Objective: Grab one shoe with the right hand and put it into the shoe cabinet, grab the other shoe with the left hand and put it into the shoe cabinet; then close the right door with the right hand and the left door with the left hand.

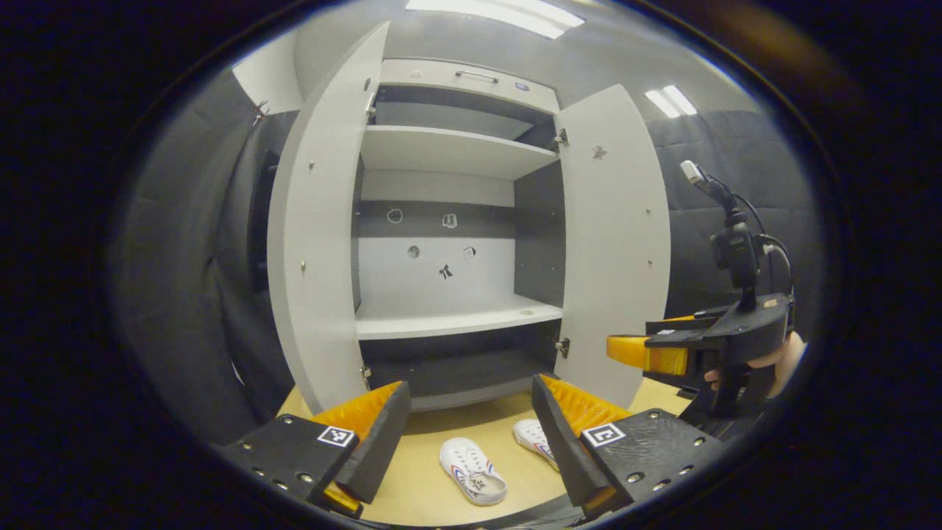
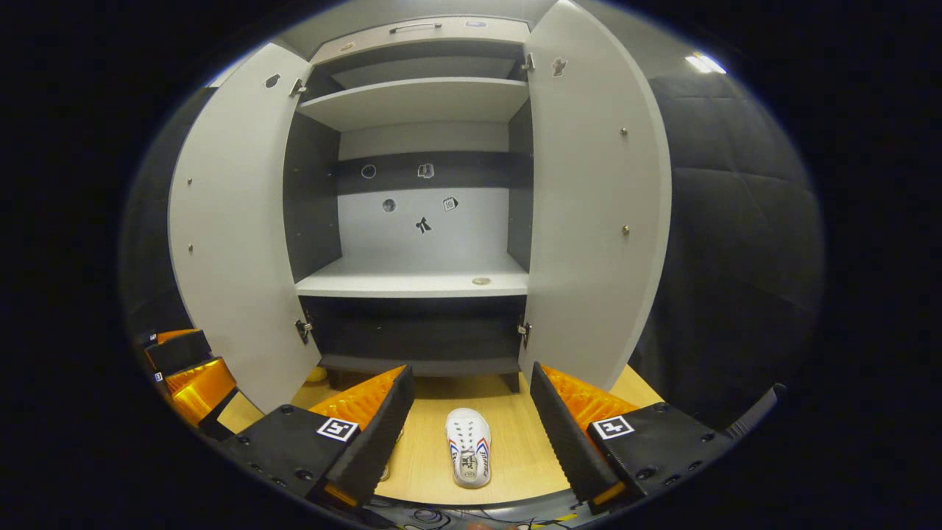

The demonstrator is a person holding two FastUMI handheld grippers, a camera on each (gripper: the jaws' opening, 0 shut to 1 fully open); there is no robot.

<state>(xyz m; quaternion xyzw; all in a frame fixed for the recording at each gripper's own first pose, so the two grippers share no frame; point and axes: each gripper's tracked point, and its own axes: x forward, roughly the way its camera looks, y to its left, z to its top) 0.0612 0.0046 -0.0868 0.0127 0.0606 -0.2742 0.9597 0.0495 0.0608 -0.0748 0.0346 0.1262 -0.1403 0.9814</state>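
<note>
Nothing done yet: both white sneakers on floor, cabinet doors open. L gripper and R gripper jaws apart, empty. All 4 steps left.

You get bright, even light from ceiling panels overhead in the left gripper view. Cabinet doors bow hard from fisheye distortion. Lowest cabinet bay sits in deep shadow. Focus stays sharp at centre; your edges darken and soften.
</note>
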